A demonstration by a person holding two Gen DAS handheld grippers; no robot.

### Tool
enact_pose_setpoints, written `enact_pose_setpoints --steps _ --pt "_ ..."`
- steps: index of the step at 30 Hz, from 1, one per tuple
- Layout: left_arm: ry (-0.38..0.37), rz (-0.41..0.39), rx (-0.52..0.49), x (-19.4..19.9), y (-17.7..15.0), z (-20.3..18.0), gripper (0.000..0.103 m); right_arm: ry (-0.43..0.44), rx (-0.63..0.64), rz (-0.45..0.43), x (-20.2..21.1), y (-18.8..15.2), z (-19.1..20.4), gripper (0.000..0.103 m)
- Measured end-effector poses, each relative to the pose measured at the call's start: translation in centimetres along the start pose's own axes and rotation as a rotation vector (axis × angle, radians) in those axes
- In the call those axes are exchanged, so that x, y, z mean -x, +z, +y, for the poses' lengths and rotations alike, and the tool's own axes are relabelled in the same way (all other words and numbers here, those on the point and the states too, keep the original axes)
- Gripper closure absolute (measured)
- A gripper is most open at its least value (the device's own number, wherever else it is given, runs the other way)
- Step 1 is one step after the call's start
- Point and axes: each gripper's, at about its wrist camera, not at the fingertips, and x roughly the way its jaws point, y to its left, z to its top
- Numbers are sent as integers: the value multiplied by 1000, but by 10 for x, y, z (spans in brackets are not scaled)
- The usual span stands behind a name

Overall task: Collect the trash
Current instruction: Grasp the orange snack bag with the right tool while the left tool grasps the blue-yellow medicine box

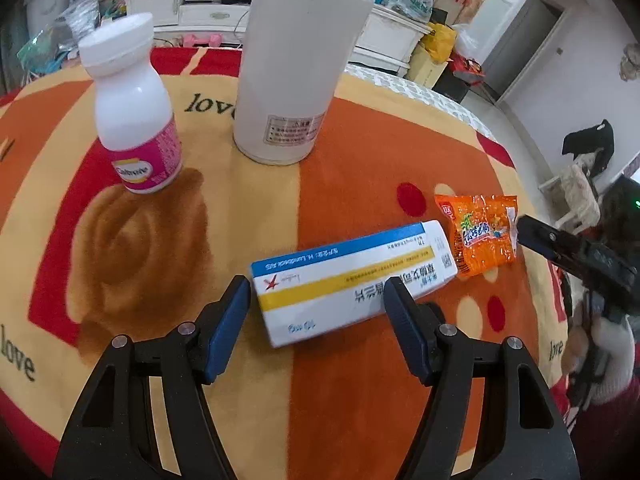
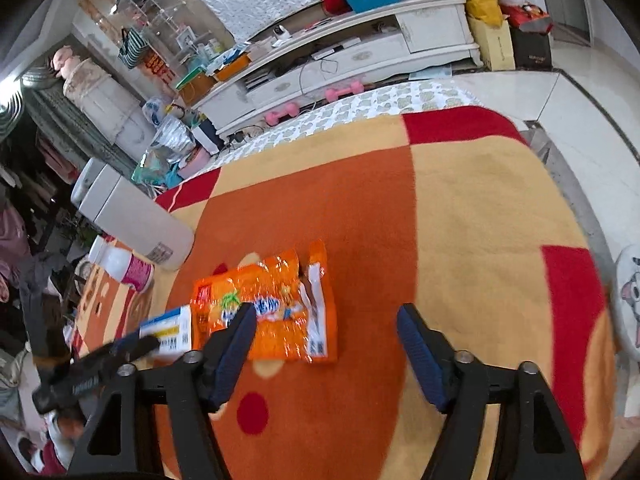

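On the blanket (image 1: 360,160), fleecy with orange, tan and red blocks, a white pill bottle (image 1: 134,120) stands at far left, its label partly turned away. Beside it stands a white canister (image 1: 296,64), its top cut off by the frame. A flat cardboard box (image 1: 352,280) lies between the spread jaws of the left gripper (image 1: 316,304); contact cannot be told. Just right of the box lies a crinkled orange foil wrapper (image 2: 266,308), torn at one end. The right gripper (image 2: 326,344) hangs over its right part, jaws parted, left finger hiding some print.
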Motion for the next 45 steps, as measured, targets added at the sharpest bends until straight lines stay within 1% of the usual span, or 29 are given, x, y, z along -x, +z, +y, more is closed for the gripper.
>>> enact_pose_setpoints --steps 1,5,9,11,13,14,16,17,18,19,21,22,24,27,29,32,33,34,36,37,39,40,41,45 --pt "0 -13 -2 4 1 2 35 4 -10 -3 -1 1 -1 42" --pt "53 -63 -21 7 16 8 35 10 -14 -3 -3 -1 0 42" --pt "79 -68 6 -5 26 17 35 3 -1 3 -4 -3 2 42" --pt "81 -50 36 -14 28 20 35 8 -15 -7 -5 0 -1 42" --pt "60 -21 51 -20 25 22 35 18 -33 -15 -6 1 -3 42" --pt "59 -29 42 -18 22 21 35 21 -38 -15 -7 2 -3 42" --pt "28 3 28 -14 14 18 35 19 -28 -10 -10 2 -2 42" --pt "-24 30 23 -11 8 16 35 13 -9 -7 -10 1 0 44" --pt "-61 55 21 -8 2 15 35 15 12 0 -11 0 3 49" --pt "-84 69 12 -3 -7 14 35 17 25 13 -12 -1 6 59" --pt "-93 79 -11 5 -20 11 35 22 55 30 -11 -5 13 62" --pt "-109 87 -20 9 -28 11 35 32 68 43 -10 -8 16 68" --pt "-136 99 -26 18 -41 9 35 49 91 76 -6 -17 22 70" --pt "-169 109 -29 27 -59 7 35 40 132 97 1 -32 29 70" --pt "-177 111 -36 29 -66 2 35 42 149 110 8 -46 31 70" --pt "-160 90 -62 35 -72 -4 35 68 137 114 21 -67 30 70" --pt "-158 88 -65 34 -71 -6 35 87 122 132 26 -78 30 70" --pt "-155 85 -66 36 -72 -6 35 108 133 158 28 -88 33 70" --pt "-145 75 -65 35 -70 -9 35 120 163 171 35 -100 39 70" --pt "-140 68 -64 36 -70 -9 35 107 174 156 42 -103 40 70" --pt "-134 50 -65 38 -70 -10 35 57 226 100 55 -96 46 54" --pt "-128 44 -66 39 -69 -10 35 37 256 84 58 -91 49 31" --pt "-119 41 -69 40 -69 -9 35 14 300 69 60 -83 54 18" --pt "-65 40 -82 36 -72 -8 34 -45 472 46 52 -59 77 18"
